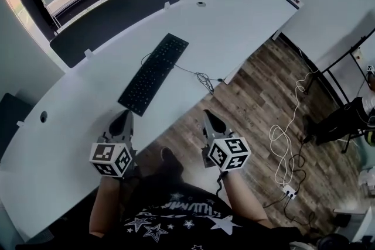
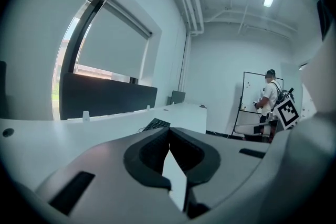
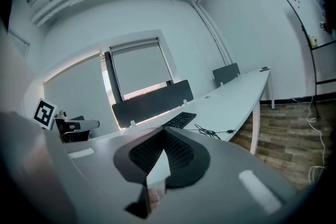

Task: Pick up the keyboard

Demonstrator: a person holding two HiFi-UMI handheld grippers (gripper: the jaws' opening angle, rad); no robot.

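A black keyboard point(image 1: 154, 72) lies at an angle on the long white desk point(image 1: 70, 126), its cable running to a loose coil point(image 1: 205, 81) near the desk's front edge. My left gripper point(image 1: 125, 120) is shut and empty, its tips just short of the keyboard's near end. My right gripper point(image 1: 209, 120) is shut and empty too, held over the floor off the desk's front edge. The keyboard point(image 2: 157, 124) shows small beyond the closed jaws in the left gripper view. In the right gripper view the keyboard point(image 3: 179, 119) lies ahead, with its cable point(image 3: 209, 131) to the right.
A dark divider panel point(image 1: 120, 14) runs along the desk's far edge, under a window. The wooden floor point(image 1: 263, 108) on the right carries a white cable and power strip point(image 1: 288, 189). A person point(image 2: 270, 96) stands by a whiteboard in the left gripper view.
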